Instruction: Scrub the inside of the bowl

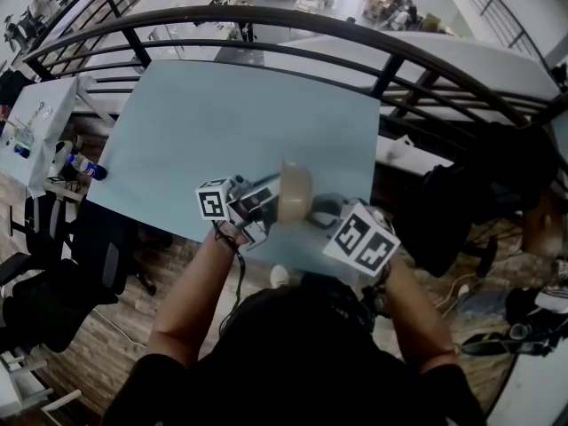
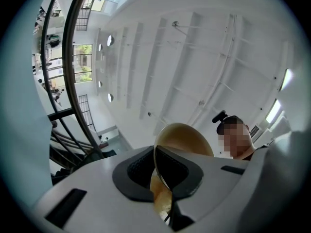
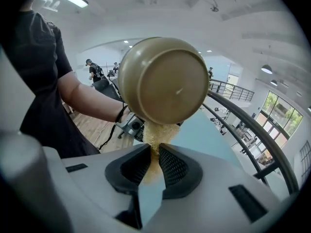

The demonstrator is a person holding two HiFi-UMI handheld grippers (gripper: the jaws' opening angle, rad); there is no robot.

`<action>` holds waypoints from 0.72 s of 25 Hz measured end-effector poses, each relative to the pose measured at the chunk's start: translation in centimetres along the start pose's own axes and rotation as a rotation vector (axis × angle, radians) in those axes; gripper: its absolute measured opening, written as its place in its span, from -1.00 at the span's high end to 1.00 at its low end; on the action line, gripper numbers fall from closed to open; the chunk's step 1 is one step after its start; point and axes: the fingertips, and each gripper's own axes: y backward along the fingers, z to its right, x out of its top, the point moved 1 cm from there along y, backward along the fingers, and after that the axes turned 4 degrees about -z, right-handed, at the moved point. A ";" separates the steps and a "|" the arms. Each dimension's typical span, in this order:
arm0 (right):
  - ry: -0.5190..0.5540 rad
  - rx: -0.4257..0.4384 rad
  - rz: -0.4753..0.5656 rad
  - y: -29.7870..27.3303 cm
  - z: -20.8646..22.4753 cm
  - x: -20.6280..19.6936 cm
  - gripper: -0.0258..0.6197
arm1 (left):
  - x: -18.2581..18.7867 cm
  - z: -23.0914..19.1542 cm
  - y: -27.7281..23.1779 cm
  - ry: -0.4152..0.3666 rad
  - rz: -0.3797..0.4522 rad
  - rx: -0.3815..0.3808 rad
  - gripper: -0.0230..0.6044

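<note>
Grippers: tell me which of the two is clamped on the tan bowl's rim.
The left gripper: its jaws pinch the rim of the round tan bowl. The right gripper grips a coarse yellow scrubbing pad instead.

In the head view we see the bowl only as a blurred tan shape between the two tools, and we cannot make out either tool's jaws there. From the right gripper, the bowl's underside faces us, so its inside is hidden. The far end of the sponge pinched in those jaws vanishes behind the rim. At the left gripper, the jaws cover the bowl's lower edge.
</note>
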 end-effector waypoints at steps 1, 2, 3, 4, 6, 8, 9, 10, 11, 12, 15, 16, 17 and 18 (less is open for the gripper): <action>-0.011 -0.011 -0.004 0.1 0.4 -0.1 0.73 | -0.3 0.1 -0.2 -0.007 -0.016 -0.001 0.91; -0.022 -0.024 -0.007 0.1 0.9 -0.3 0.73 | -0.5 0.2 -0.3 -0.011 -0.030 0.000 0.91; -0.033 -0.038 -0.009 0.2 1.4 -0.3 0.73 | -0.8 0.2 -0.4 -0.011 -0.041 0.000 0.91; -0.043 -0.051 -0.010 0.4 1.8 -0.4 0.73 | -1.0 0.2 -0.4 -0.009 -0.049 -0.003 0.91; -0.055 -0.072 -0.008 0.7 2.4 -0.4 0.73 | -1.4 0.3 -0.2 -0.001 -0.061 -0.014 0.91; -0.052 -0.081 -0.006 1.0 2.6 -0.3 0.73 | -1.6 0.4 -0.1 0.006 -0.064 -0.024 0.91; -0.048 -0.084 -0.006 1.2 2.7 -0.3 0.73 | -1.7 0.5 0.0 0.010 -0.064 -0.029 0.91; -0.042 -0.087 -0.005 1.3 2.7 -0.3 0.73 | -1.7 0.5 0.0 0.013 -0.065 -0.034 0.91; -0.036 -0.091 -0.005 1.4 2.8 -0.3 0.73 | -1.8 0.5 0.1 0.015 -0.068 -0.037 0.91; -0.030 -0.095 -0.005 1.4 2.8 -0.2 0.73 | -1.8 0.5 0.2 0.014 -0.073 -0.037 0.91; -0.023 -0.105 -0.007 1.5 3.0 -0.3 0.73 | -2.1 0.5 0.3 0.011 -0.090 -0.031 0.91; -0.021 -0.109 -0.007 1.6 3.0 -0.4 0.73 | -2.2 0.6 0.3 0.011 -0.094 -0.030 0.91; -0.018 -0.113 -0.008 1.7 3.1 -0.4 0.73 | -2.3 0.6 0.3 0.011 -0.097 -0.030 0.91; -0.015 -0.117 -0.009 1.8 3.1 -0.4 0.73 | -2.4 0.6 0.3 0.011 -0.100 -0.031 0.91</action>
